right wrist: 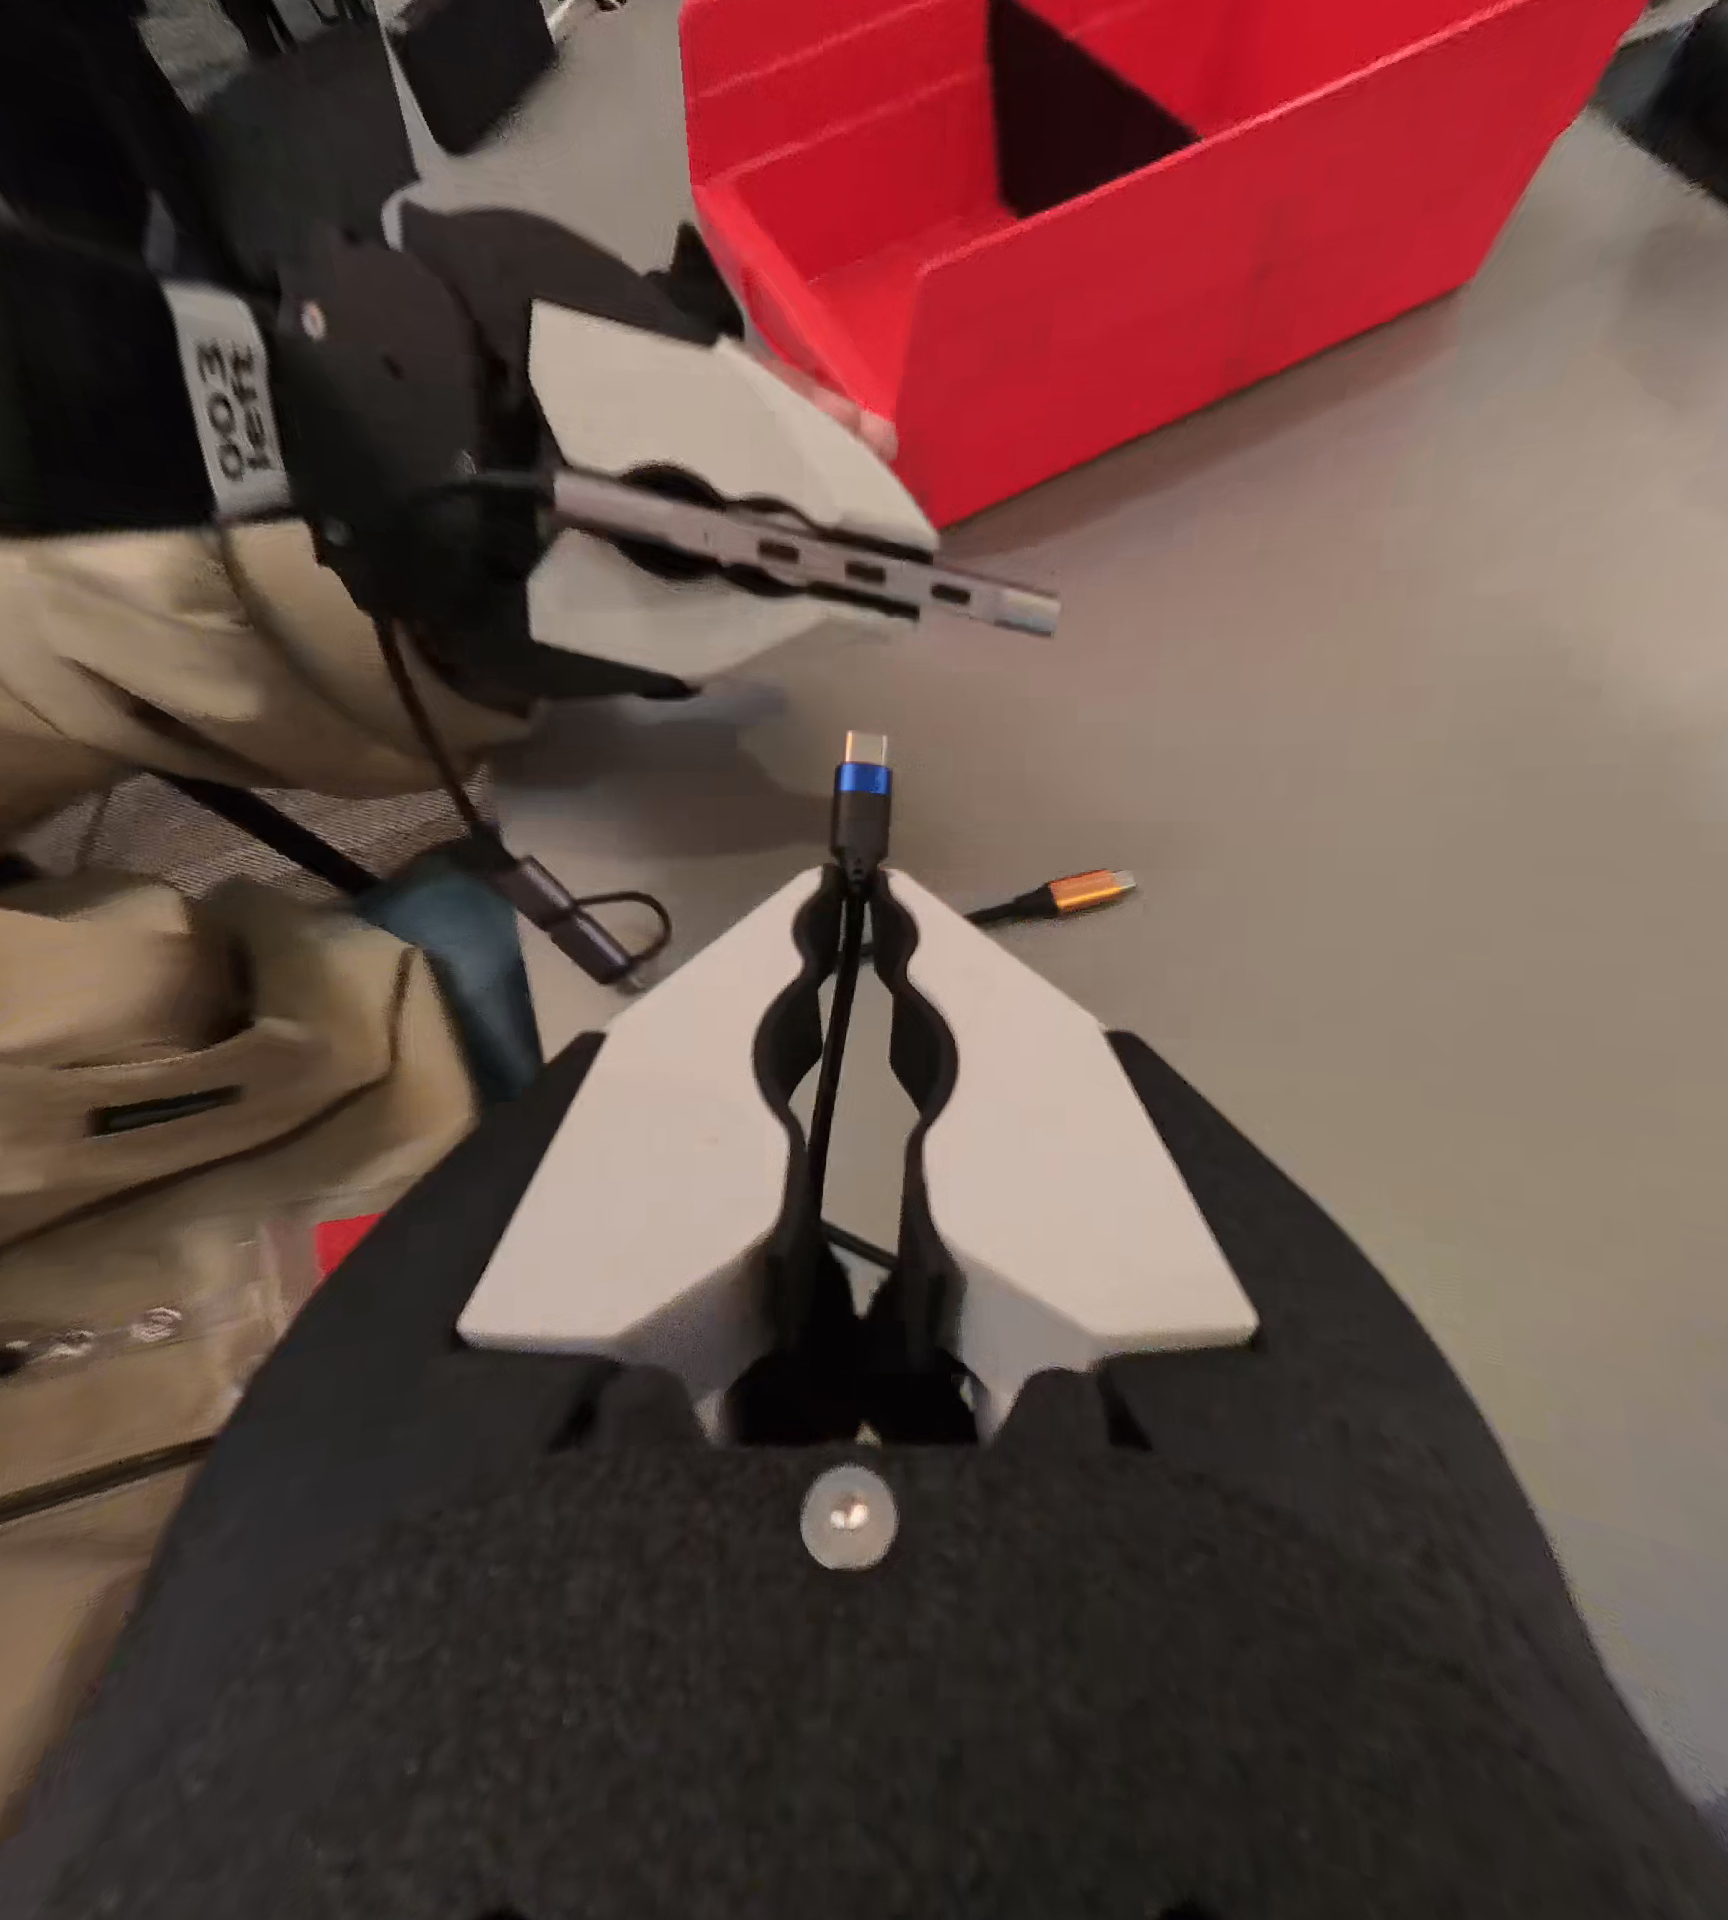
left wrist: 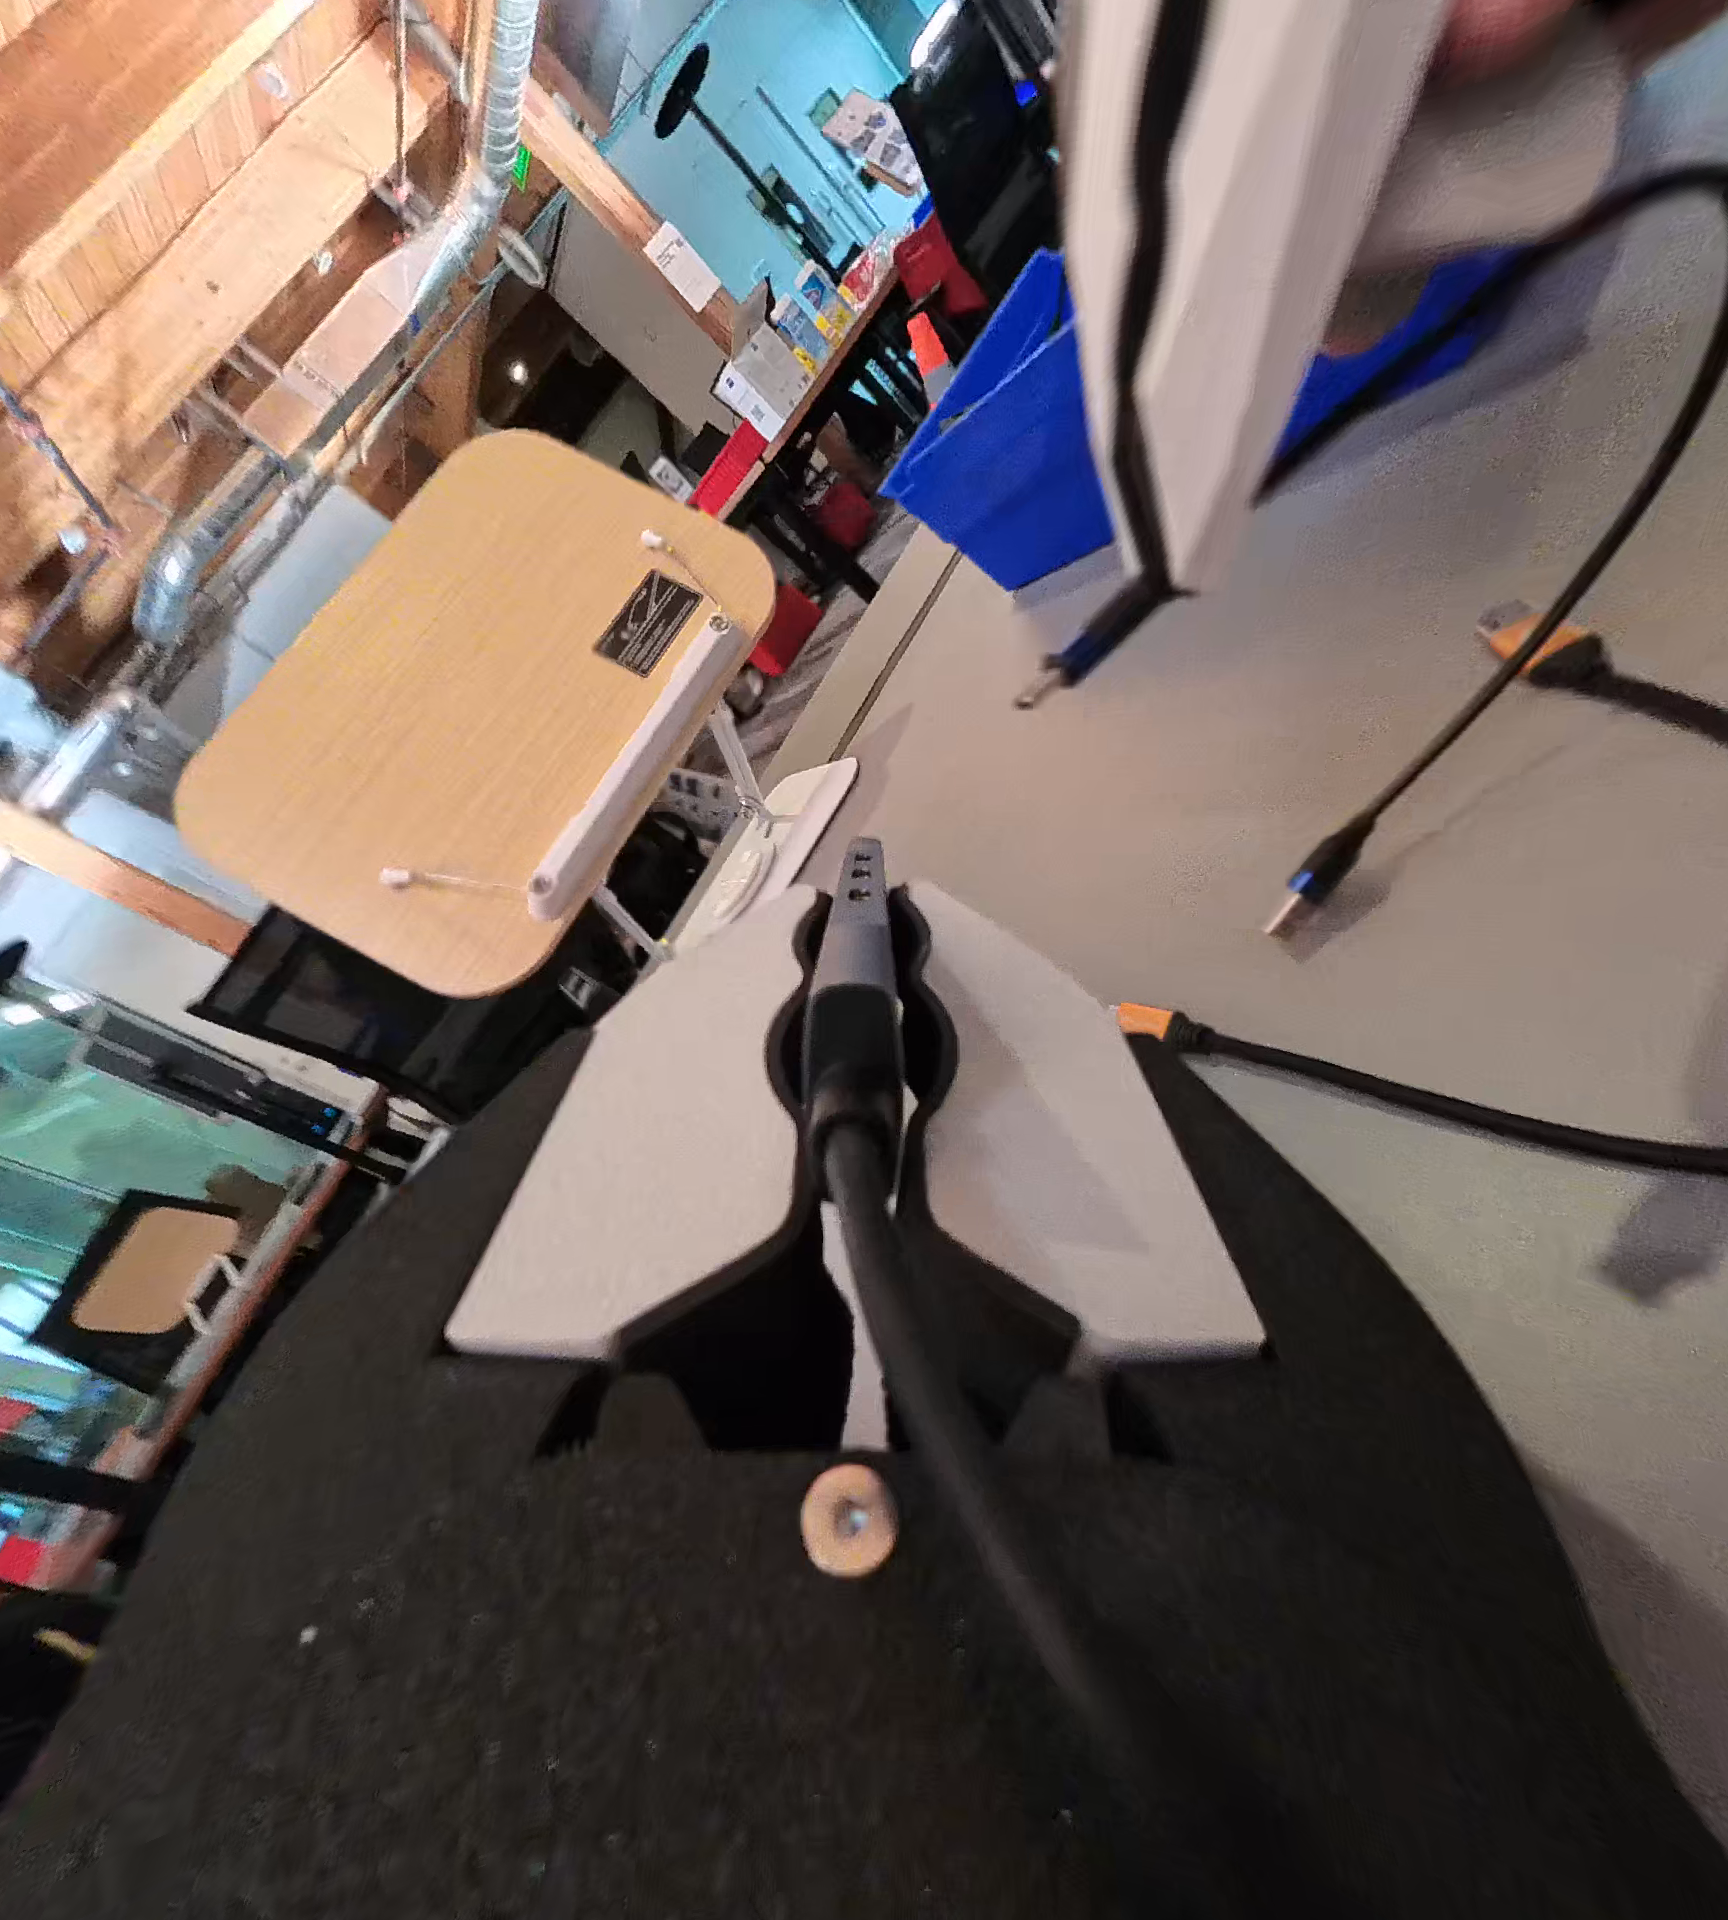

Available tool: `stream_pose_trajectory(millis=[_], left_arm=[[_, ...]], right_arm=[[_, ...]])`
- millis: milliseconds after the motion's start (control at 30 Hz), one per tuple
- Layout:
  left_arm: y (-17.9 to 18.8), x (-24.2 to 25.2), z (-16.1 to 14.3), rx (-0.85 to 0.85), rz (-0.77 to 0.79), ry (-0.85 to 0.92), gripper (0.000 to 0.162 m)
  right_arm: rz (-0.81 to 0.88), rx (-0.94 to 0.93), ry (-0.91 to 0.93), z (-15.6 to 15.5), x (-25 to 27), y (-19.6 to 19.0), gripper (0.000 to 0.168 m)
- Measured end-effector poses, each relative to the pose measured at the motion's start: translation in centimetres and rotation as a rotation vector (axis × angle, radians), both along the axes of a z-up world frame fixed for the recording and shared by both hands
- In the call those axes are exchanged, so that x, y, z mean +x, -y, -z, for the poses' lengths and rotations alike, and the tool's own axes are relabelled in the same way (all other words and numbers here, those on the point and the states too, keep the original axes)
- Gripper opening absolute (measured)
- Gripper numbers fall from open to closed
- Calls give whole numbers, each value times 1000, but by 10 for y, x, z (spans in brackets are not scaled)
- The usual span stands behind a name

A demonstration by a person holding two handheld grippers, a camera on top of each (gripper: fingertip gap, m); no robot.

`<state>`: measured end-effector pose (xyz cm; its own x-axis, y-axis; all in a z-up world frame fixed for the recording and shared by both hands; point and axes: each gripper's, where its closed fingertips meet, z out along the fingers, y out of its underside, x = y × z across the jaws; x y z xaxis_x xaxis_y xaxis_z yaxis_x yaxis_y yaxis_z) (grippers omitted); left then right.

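between left tongs [left wrist: 855,904], a grey hub [left wrist: 858,914]; right tongs [right wrist: 855,883] pinch a blue-collared cable [right wrist: 862,805].

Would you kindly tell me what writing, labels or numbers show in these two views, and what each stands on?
I do not copy out writing, so I give only where it stands.
white tag on the left gripper: short printed characters.
black plate on the wooden board: too small to read.
boxes and papers on the far shelves: blurred.
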<state>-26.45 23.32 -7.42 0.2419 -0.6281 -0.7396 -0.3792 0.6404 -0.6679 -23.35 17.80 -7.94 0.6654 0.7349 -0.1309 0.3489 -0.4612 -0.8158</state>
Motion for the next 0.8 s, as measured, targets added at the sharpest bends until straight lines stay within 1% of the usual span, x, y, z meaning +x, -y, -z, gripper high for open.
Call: stream_pose_trajectory(millis=[167, 300, 400, 800], left_arm=[[13, 8, 6, 174, 19, -111, 10], [19, 13, 10, 234, 30, -155, 10], [21, 15, 16, 260, 34, -183, 10], [25, 18, 25, 276, 43, -230, 10]], right_arm=[[9, -91, 13, 8, -3, 3, 4], [14, -117, 6, 11, -4, 4, 4], [8, -122, -8, 8, -7, 5, 4], [6, -149, 30, 21, -6, 4, 4]])
